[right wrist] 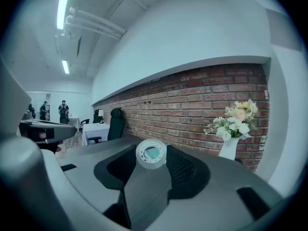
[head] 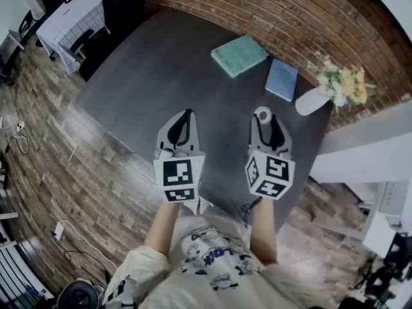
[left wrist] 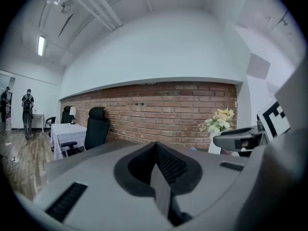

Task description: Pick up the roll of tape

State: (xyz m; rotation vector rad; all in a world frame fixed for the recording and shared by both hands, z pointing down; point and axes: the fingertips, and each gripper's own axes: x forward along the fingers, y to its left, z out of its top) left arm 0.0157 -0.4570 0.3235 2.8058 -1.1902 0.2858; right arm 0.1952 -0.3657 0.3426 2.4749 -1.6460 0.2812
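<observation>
The roll of tape [right wrist: 151,154], a small white ring, is pinched in the right gripper [head: 263,121], its hole axis running six-to-twelve o'clock. The left gripper [left wrist: 156,147] is clenched, empty.

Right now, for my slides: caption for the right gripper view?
Right gripper grips a white roll of tape, red brick wall and flower vase behind.

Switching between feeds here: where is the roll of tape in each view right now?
Head view: the roll of tape is right of centre, at the tip of the right gripper.
Left gripper view: the roll can't be made out; the right gripper shows at the right.
Right gripper view: the roll is just below centre, clamped between the jaws.
Shared landmark: the vase of flowers by the brick wall.
</observation>
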